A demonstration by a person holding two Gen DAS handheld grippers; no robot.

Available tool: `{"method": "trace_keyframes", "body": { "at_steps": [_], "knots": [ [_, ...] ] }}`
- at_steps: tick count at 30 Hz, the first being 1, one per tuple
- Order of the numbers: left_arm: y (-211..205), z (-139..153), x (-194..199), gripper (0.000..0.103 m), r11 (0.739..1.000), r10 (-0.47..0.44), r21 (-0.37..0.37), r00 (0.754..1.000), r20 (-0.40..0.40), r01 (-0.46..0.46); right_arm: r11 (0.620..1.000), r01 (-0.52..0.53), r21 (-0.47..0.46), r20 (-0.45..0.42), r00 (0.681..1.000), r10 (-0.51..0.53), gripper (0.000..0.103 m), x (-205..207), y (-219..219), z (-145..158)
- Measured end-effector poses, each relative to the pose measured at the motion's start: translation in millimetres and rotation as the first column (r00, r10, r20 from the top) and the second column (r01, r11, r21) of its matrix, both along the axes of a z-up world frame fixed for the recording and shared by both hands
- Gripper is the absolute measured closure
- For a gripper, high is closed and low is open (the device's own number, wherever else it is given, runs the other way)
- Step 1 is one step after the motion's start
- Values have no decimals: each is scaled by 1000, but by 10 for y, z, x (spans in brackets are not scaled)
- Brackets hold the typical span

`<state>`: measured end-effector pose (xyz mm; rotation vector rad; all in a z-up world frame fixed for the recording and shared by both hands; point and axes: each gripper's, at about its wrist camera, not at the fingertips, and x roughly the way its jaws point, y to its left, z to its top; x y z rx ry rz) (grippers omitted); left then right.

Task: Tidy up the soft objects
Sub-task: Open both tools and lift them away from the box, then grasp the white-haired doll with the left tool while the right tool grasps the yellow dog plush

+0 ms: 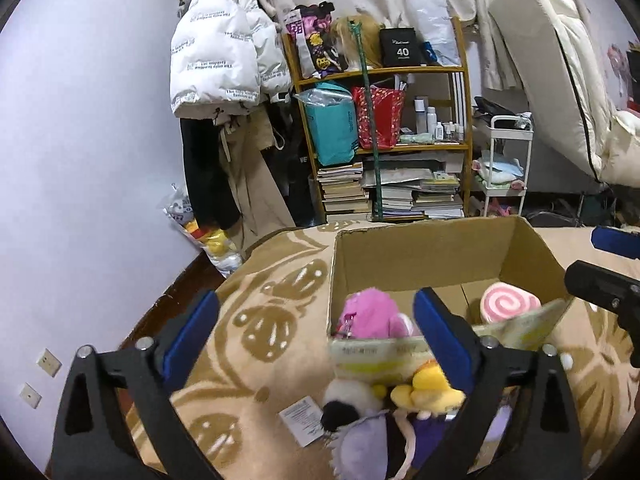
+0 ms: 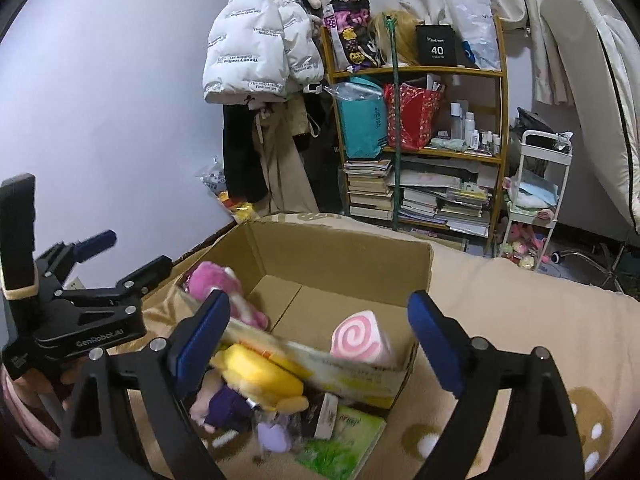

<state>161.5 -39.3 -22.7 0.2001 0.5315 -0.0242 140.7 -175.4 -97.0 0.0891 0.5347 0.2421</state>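
Note:
An open cardboard box sits on a patterned blanket. Inside lie a pink plush and a pink swirl roll plush. In front of the box lie a yellow-hatted doll in purple and a white and lilac plush. My left gripper is open and empty, just before the box's near wall, above the dolls. My right gripper is open and empty over the box's near edge. The left gripper also shows in the right wrist view.
A green booklet and a paper tag lie on the blanket. Behind stand a cluttered bookshelf, hung coats, a white trolley and a leaning mattress. A bag of toys lies by the wall.

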Motion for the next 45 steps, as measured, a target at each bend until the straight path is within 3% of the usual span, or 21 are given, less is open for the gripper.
{"method": "trace_keyframes", "body": {
  "at_steps": [4,20,37,45],
  "knots": [
    [54,72,-176,2,1000,-7,-11,1000,-16,7,1000,5,-8,4,1000,-5,1,-167,45,20],
    [331,-13,-691,2,999,11,-38,992,-128,-16,1000,4,-25,-26,1000,-5,0,-667,164,-48],
    [350,-300,-475,2,993,-30,-116,962,-270,-1,999,20,-28,-93,995,-22,0,-574,144,-307],
    [260,-499,-337,2,995,-56,-100,945,-323,25,999,28,-17,-106,994,-30,0,-391,125,-413]
  ]
}}
